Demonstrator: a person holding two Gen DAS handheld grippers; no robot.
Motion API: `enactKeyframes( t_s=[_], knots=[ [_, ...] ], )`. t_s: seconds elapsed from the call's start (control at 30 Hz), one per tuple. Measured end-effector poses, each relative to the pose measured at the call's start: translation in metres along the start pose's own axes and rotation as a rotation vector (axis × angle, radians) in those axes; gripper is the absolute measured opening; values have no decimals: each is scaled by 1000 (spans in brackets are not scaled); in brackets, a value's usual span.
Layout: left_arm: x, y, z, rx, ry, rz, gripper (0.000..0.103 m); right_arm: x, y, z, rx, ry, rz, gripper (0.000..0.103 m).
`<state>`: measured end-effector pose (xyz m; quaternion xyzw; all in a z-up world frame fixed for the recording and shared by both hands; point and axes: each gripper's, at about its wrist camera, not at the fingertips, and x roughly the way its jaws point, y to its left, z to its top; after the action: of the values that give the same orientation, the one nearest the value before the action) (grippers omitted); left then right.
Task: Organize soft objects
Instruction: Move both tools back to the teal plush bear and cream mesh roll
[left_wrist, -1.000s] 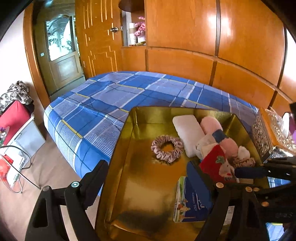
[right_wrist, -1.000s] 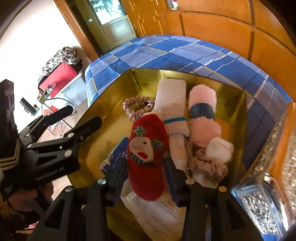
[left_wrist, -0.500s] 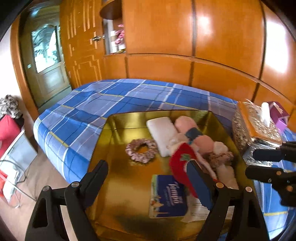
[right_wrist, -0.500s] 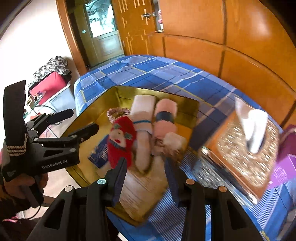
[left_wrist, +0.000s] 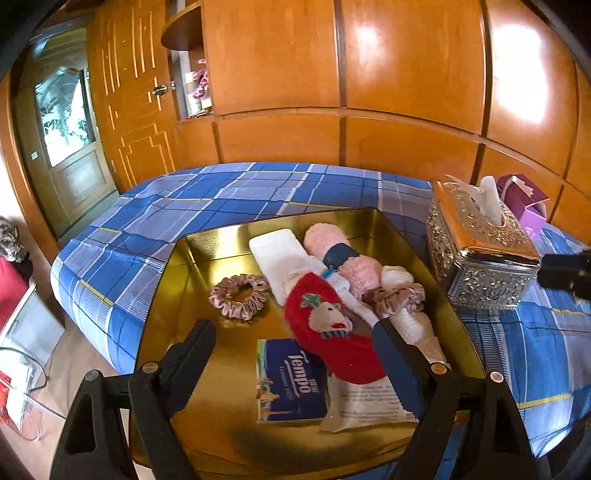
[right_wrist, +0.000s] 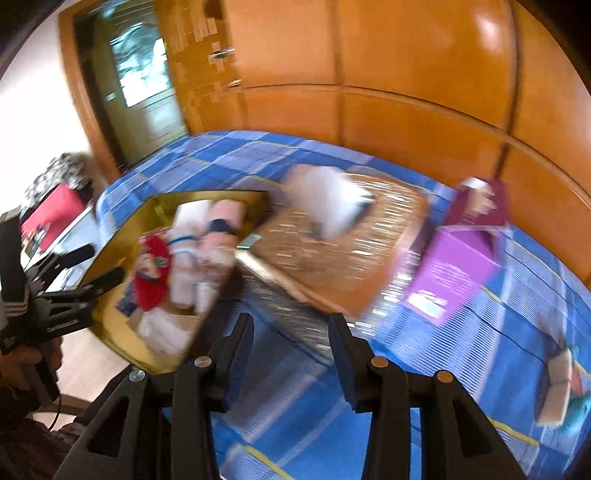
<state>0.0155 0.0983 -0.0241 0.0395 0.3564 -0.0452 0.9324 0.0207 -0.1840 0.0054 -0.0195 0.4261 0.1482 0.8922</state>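
A gold tray (left_wrist: 177, 302) sits on the blue plaid bed. It holds a red sock with a face (left_wrist: 332, 332), rolled pink and white socks (left_wrist: 354, 262), a white pad (left_wrist: 277, 251), two satin scrunchies (left_wrist: 240, 295) and a blue Tempo tissue pack (left_wrist: 291, 384). My left gripper (left_wrist: 295, 343) is open and empty above the tray's near side. My right gripper (right_wrist: 291, 332) is open and empty over the bed, right of the tray (right_wrist: 107, 314). The right wrist view is blurred. A soft sock-like item (right_wrist: 561, 384) lies at its far right.
An ornate silver tissue box (left_wrist: 480, 254) stands right of the tray, a purple box (left_wrist: 524, 199) behind it. Both show in the right wrist view: the tissue box (right_wrist: 340, 243) and the purple box (right_wrist: 458, 266). Wooden panel walls lie behind; the bed edge and floor at left.
My right gripper let go of the red sock, pulled back from the tray and swung right over the bed. My left gripper drew back and turned right, bringing the tissue box into view.
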Motion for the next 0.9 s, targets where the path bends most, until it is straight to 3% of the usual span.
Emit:
enactKeyframes(
  t_s=[0.33, 0.73, 0.9],
  knots=[
    [-13, -27, 0, 87, -22, -78, 87, -43, -130, -20, 335, -72, -229, 42],
    [-54, -103, 16, 314, -78, -389, 87, -116, -283, -80, 842, -214, -486, 42],
    [-60, -140, 25, 422, -85, -464, 87, -118, -331, -105, 942, -159, -511, 42]
  ],
)
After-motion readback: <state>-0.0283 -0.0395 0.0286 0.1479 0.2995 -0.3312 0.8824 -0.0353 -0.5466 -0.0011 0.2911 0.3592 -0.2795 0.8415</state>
